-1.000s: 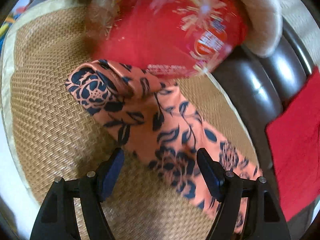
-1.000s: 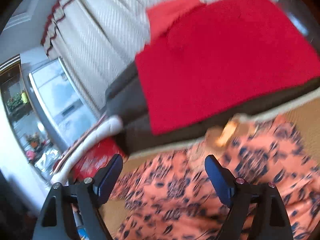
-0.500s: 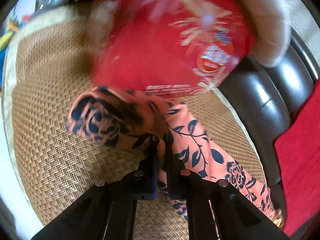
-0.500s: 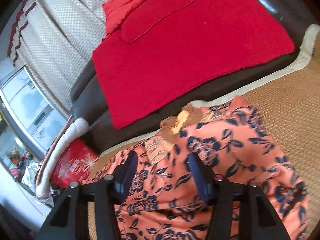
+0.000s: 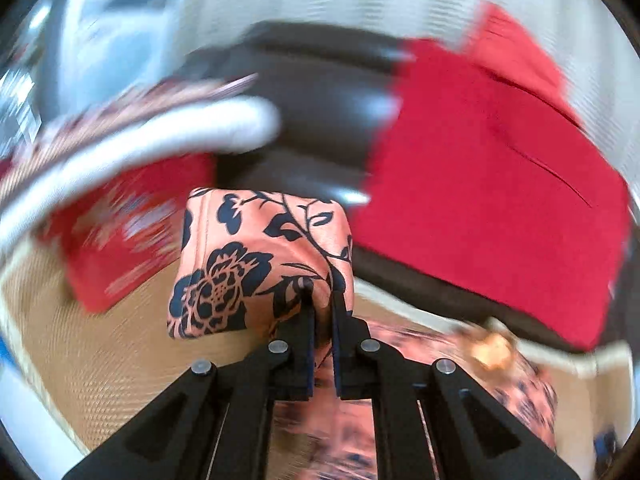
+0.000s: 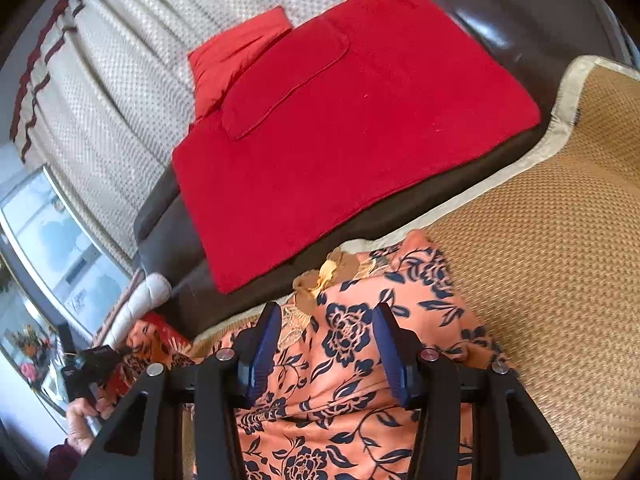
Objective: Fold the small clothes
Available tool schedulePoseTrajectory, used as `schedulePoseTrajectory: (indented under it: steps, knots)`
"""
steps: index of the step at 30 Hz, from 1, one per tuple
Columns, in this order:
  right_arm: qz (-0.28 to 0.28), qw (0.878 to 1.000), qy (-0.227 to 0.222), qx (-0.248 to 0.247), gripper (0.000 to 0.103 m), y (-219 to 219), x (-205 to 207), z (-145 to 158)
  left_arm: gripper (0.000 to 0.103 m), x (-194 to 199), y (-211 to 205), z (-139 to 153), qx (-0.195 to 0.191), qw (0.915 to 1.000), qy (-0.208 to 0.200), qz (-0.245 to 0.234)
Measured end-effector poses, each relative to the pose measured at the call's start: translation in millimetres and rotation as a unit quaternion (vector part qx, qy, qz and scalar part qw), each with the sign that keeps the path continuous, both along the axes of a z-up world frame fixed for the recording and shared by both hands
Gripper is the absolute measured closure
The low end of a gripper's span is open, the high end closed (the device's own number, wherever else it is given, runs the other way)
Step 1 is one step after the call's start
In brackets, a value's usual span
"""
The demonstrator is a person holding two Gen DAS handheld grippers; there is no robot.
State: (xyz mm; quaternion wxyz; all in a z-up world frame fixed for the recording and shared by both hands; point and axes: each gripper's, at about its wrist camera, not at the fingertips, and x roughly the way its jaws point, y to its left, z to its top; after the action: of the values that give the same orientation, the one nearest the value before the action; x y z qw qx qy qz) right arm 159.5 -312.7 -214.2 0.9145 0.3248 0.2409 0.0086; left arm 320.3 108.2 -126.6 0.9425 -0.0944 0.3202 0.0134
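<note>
Between the left gripper (image 5: 322, 292) jaws: pinched corner of the floral garment (image 5: 260, 264), lifted off the mat (image 5: 100, 356); right gripper (image 6: 326, 344) spread apart above the rest; thin, limp, probably slippery, so grab hems or corners.

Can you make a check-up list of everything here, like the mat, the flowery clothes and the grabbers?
Surface: woven straw mat with a pale border, on a dark sofa.
Job's things: orange floral garment, one end lifted.
Clutter: red cloth; red package, blurred.
Grippers: left gripper shut on the garment; right gripper open over it.
Cables: nothing seen.
Surroundings: pale curtain, window.
</note>
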Motion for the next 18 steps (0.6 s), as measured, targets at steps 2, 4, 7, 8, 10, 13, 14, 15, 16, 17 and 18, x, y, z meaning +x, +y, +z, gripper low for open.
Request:
schedulePoseTrajectory:
  steps: [2,4,7,8,10,13,14,15,16,17,18]
  knots:
    - [-0.013,1.000,-0.003,0.014,0.052,-11.0,-3.3,0.5,0.096,-13.7,-50.9,16.3,0.014,0.9979,-0.013,-0.062]
    - [-0.028,0.999,-0.004,0.026,0.052,-24.2,-6.7,0.0,0.096,-29.5,-99.7,24.9,0.024,0.9920,-0.016,-0.123]
    - [-0.047,0.998,-0.002,0.041,0.052,-41.2,-9.4,-2.3,0.093,-47.7,-158.2,25.1,0.025,0.9777,0.000,-0.208]
    - [-0.052,0.998,0.002,0.048,0.052,-47.1,-9.5,-4.6,0.089,-48.2,-168.7,22.5,0.015,0.9711,0.010,-0.238]
    - [-0.054,0.997,0.009,0.056,0.052,-52.5,-8.5,-7.9,0.060,-50.9,-176.3,19.8,0.003,0.9631,0.027,-0.268]
    - [-0.051,0.995,0.031,0.078,0.043,-59.0,-3.7,-15.7,0.022,-50.6,-143.2,20.1,-0.007,0.9730,-0.014,-0.230]
    - [-0.048,0.994,0.037,0.086,0.035,-59.7,-2.0,-18.1,0.022,-57.0,-130.7,21.2,-0.014,0.9760,-0.025,-0.216]
    - [-0.046,0.993,0.045,0.094,0.032,-59.1,0.5,-20.4,0.022,-53.0,-113.7,17.6,-0.023,0.9800,-0.030,-0.196]
    - [-0.044,0.993,0.050,0.097,0.032,-58.0,3.1,-21.9,0.022,-45.5,-95.8,8.6,-0.033,0.9837,-0.027,-0.175]
    - [-0.037,0.993,0.055,0.096,0.032,-55.0,7.5,-23.1,0.022,-40.6,-82.9,1.5,-0.044,0.9867,-0.020,-0.155]
    - [-0.030,0.993,0.058,0.094,0.032,-51.5,12.2,-23.8,0.022,-33.4,-72.4,-8.3,-0.056,0.9890,-0.008,-0.137]
